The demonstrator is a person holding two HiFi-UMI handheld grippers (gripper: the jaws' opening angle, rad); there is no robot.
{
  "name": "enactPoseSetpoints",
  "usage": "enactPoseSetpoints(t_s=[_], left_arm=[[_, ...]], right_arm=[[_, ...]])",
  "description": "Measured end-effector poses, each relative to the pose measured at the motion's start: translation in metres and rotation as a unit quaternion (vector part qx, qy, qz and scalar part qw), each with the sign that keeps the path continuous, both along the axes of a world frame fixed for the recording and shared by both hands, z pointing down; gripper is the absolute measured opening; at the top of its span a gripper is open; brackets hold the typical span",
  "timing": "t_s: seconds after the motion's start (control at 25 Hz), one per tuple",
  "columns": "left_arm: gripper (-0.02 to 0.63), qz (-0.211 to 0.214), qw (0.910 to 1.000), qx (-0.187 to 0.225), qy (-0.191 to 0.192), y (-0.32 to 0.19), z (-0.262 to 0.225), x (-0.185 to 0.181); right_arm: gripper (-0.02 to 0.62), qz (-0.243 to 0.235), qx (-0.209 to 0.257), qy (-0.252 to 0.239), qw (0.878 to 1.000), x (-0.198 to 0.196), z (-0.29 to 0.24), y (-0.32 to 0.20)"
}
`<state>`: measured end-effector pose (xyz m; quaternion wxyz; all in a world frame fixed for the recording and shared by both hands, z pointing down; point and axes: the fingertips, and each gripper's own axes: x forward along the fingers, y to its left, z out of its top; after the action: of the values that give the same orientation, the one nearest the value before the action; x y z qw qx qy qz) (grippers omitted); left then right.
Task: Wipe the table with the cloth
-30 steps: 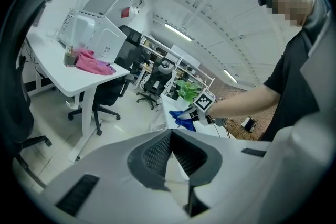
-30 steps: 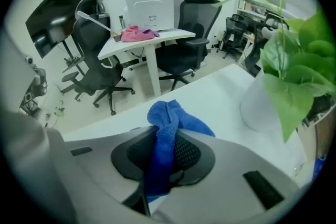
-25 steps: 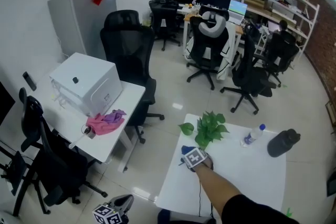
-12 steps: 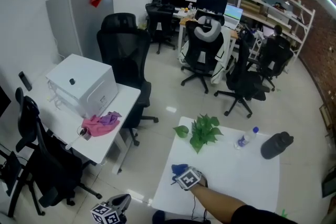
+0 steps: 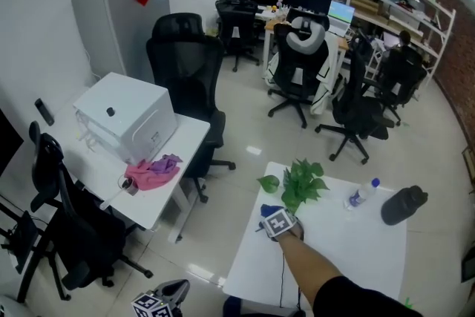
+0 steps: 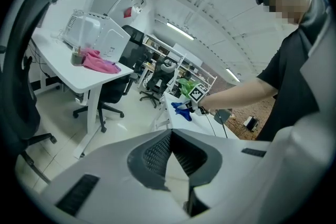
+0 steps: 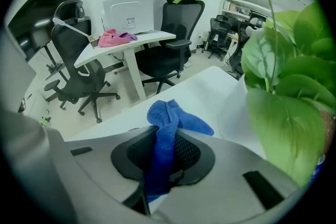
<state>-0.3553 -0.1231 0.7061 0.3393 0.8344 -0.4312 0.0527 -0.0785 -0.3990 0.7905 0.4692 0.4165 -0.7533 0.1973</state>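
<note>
Lower centre, right gripper (image 7: 161, 140) clamps the cloth (image 7: 169, 114) to drag it across the table (image 5: 349, 243); left gripper (image 6: 168, 135) waits closed, empty.

Leafy plant (image 5: 300, 182), water bottle (image 5: 361, 193), dark flask (image 5: 403, 205), pink rag (image 5: 152, 173)
</note>
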Motion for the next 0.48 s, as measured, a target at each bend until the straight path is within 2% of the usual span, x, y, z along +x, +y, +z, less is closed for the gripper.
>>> enactPoseSetpoints(t_s=[0.12, 0.2, 0.32, 0.4, 0.48], left_arm=[[-0.002, -0.011, 0.9999, 0.000, -0.002, 0.005, -0.003, -0.004], [-0.002, -0.014, 0.9999, 0.003, 0.000, 0.008, -0.008, 0.000], [-0.002, -0.018, 0.9998, 0.012, 0.005, 0.007, -0.014, 0.014], [-0.002, -0.016, 0.9996, 0.019, 0.009, 0.003, -0.019, 0.031], [-0.002, -0.004, 0.9995, 0.028, 0.011, -0.002, -0.024, 0.057]], right_arm=[[0.069, 0.008, -0.020, -0.020, 1.000, 0.000, -0.001, 0.013], [0.069, -0.006, -0.020, -0.086, 0.996, -0.012, -0.014, 0.042], [0.069, -0.050, -0.001, -0.172, 0.984, -0.015, -0.044, 0.100], [0.069, -0.055, 0.010, -0.205, 0.977, 0.013, -0.060, 0.138], [0.069, -0.030, 0.025, -0.215, 0.976, 0.071, -0.070, 0.169]])
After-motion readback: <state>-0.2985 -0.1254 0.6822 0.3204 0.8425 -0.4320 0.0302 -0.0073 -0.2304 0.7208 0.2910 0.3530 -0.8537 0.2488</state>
